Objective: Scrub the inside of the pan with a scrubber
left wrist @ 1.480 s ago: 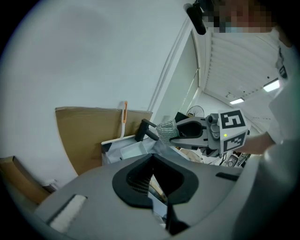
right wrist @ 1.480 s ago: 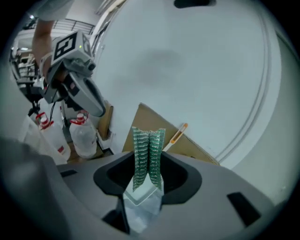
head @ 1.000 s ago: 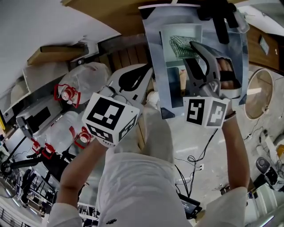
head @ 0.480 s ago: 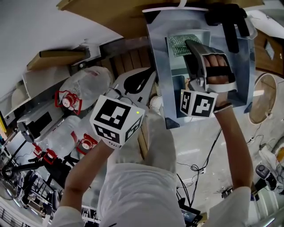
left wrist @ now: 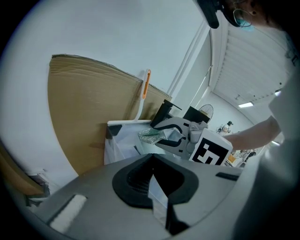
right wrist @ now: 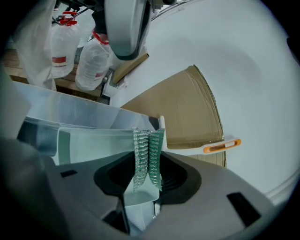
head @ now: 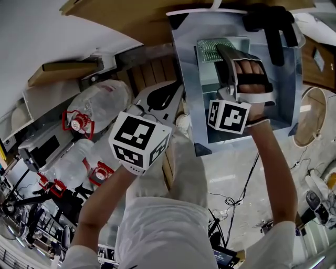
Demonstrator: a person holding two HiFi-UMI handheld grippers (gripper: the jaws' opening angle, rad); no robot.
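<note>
A shiny square steel pan (head: pixel 286 79) is at the upper middle of the head view, its inside facing me. My right gripper (head: pixel 221 52) reaches into it, shut on a green mesh scrubber (head: pixel 210 47) that lies against the pan's far inner wall. In the right gripper view the scrubber (right wrist: pixel 147 150) stands folded between the jaws, above the pan (right wrist: pixel 84 140). My left gripper (head: pixel 176 92) is at the pan's left rim, jaws closed with a thin shiny edge between them (left wrist: pixel 157 197). The left gripper view shows the pan (left wrist: pixel 122 140), scrubber (left wrist: pixel 149 135) and right gripper (left wrist: pixel 159 134) ahead.
A brown board (head: pixel 131 16) lies behind the pan, with a white utensil with an orange handle (right wrist: pixel 220 146) on it. Water bottles with red caps (head: pixel 79 121) stand at the left. A round fan (head: pixel 310 110) and floor cables (head: pixel 231 194) are at the right.
My right gripper has moved deeper into the pan with the scrubber, toward its far wall. The left gripper has hardly shifted.
</note>
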